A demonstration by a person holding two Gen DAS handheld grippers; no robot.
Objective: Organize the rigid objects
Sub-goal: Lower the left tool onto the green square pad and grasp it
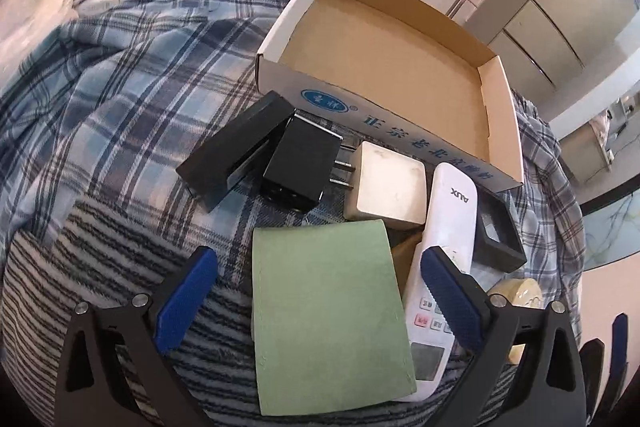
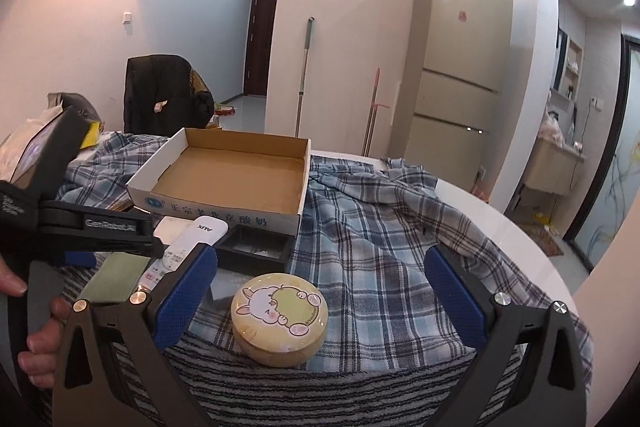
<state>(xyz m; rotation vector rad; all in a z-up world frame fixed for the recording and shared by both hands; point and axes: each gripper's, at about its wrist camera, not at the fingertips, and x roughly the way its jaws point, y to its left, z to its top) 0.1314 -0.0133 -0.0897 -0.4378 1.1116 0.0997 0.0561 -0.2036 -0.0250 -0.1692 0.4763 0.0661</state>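
The left gripper (image 1: 320, 303) hangs spread wide and empty over the green card (image 1: 328, 315), probably lining up a pick. At its 12 o'clock the open cardboard box (image 1: 496, 115) waits empty; the black adapter (image 1: 298, 165), white charger (image 1: 388, 187) and AUX remote (image 1: 444, 247) cluster before it. The right gripper (image 2: 320, 299), jaws released, brackets the round cartoon tin (image 2: 280, 319) on the plaid cloth (image 2: 380, 267).

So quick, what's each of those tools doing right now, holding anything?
Left tool: open, holding nothing, green card between its fingers.
Right tool: open, holding nothing, round tin between its fingers.
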